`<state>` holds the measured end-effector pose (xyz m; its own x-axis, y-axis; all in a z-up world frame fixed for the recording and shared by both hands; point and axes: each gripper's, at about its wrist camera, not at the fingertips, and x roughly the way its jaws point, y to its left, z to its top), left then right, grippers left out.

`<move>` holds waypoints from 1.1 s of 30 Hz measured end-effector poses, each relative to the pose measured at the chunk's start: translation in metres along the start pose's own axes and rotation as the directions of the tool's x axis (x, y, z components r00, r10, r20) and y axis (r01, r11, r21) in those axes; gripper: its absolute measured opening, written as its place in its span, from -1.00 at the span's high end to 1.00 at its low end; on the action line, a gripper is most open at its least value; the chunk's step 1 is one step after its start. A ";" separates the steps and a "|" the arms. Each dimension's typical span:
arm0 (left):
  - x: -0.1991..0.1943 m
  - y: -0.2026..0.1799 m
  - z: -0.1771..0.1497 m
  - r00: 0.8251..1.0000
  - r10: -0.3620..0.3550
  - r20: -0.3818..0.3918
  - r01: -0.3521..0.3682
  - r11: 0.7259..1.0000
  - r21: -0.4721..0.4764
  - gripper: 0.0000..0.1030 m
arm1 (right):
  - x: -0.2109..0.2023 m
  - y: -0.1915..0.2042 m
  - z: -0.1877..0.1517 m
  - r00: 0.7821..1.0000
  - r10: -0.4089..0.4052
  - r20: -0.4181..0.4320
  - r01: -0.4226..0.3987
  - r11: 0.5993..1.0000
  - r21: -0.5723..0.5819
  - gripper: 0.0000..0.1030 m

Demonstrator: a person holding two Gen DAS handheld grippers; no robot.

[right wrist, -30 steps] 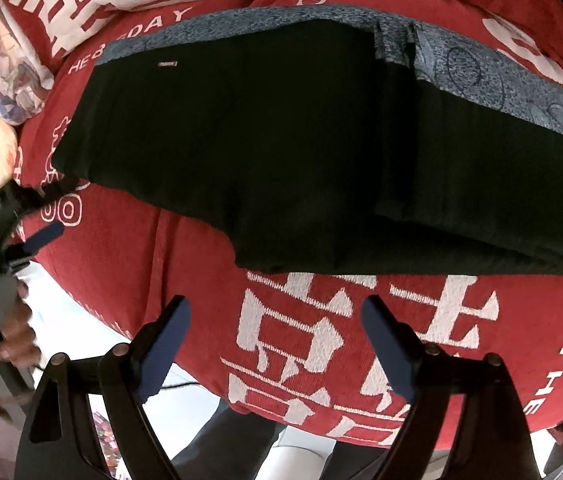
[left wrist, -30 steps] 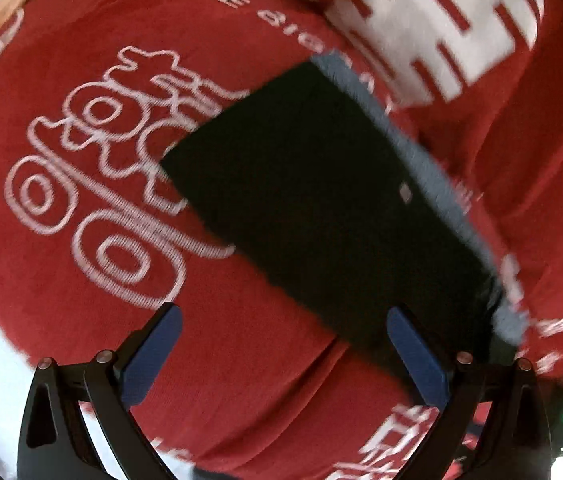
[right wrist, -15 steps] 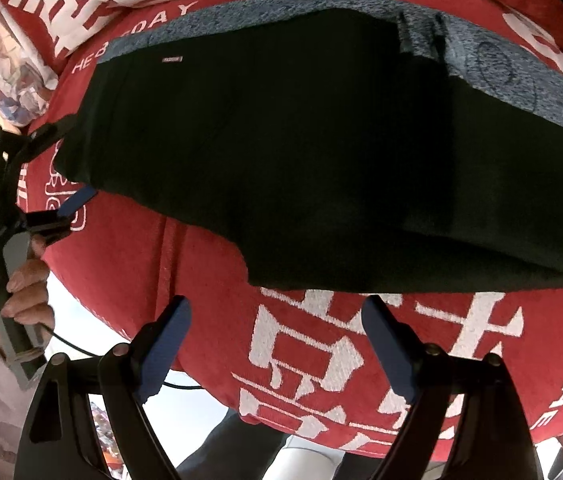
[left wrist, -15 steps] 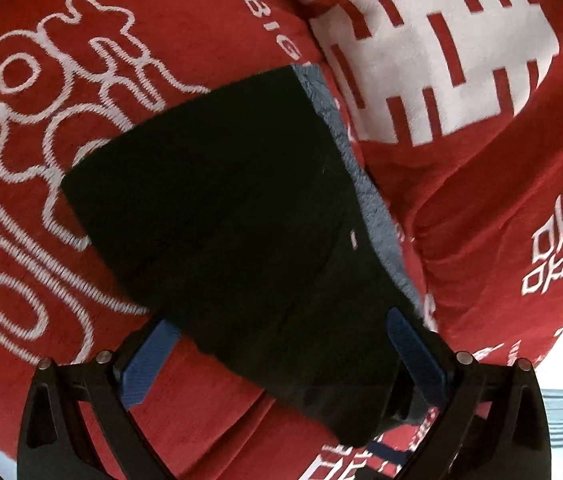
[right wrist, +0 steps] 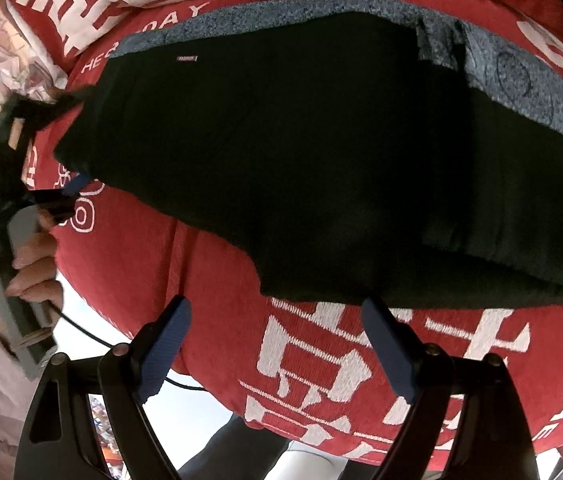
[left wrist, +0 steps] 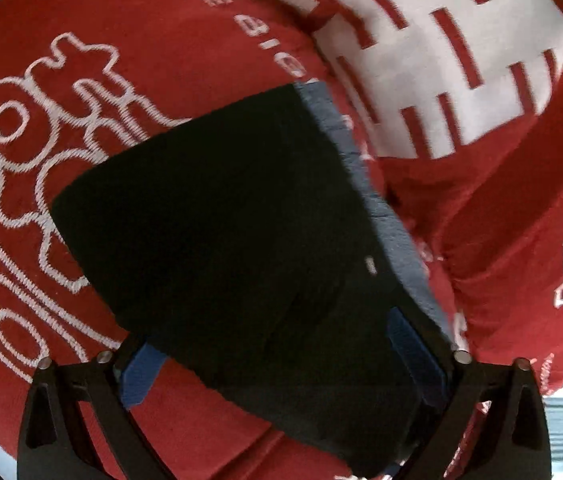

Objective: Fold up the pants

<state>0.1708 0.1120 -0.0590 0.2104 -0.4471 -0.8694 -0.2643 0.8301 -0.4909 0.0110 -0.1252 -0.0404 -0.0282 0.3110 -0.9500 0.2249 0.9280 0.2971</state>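
The black pants with a blue-grey patterned lining lie folded on a red blanket with white characters. In the left wrist view the pants reach between the fingers of my left gripper, which is open around the pants' near end. The left gripper also shows in the right wrist view at the pants' left end, held by a hand. My right gripper is open and empty, just short of the pants' near edge.
The red blanket covers a soft, bulging surface with folds and a large white character patch. A patterned cloth lies at the far left. The blanket's edge drops to a pale floor below.
My left gripper has moved forward so the pants' end now lies between its open fingers. My right gripper has come slightly closer to the pants' near edge.
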 end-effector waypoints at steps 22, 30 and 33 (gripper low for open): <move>0.002 -0.118 -0.081 0.777 0.359 0.516 -0.629 0.432 0.646 0.32 | -0.019 0.174 0.182 0.976 0.172 -0.135 -0.211 0.907 -0.365 -0.74; -0.004 -0.117 -0.093 0.781 0.333 0.528 -0.624 0.403 0.669 0.32 | 0.038 0.198 0.191 0.947 0.095 -0.308 -0.208 0.910 -0.359 -0.47; -0.004 -0.118 -0.094 0.794 0.335 0.507 -0.608 0.420 0.674 0.32 | 0.044 0.185 0.187 0.935 0.108 -0.337 -0.226 0.916 -0.333 0.51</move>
<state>0.1124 -0.0153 -0.0028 0.5561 0.0919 -0.8261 0.3956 0.8448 0.3603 0.2338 0.0214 -0.0452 -0.3301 0.4603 -0.8241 -0.1116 0.8479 0.5183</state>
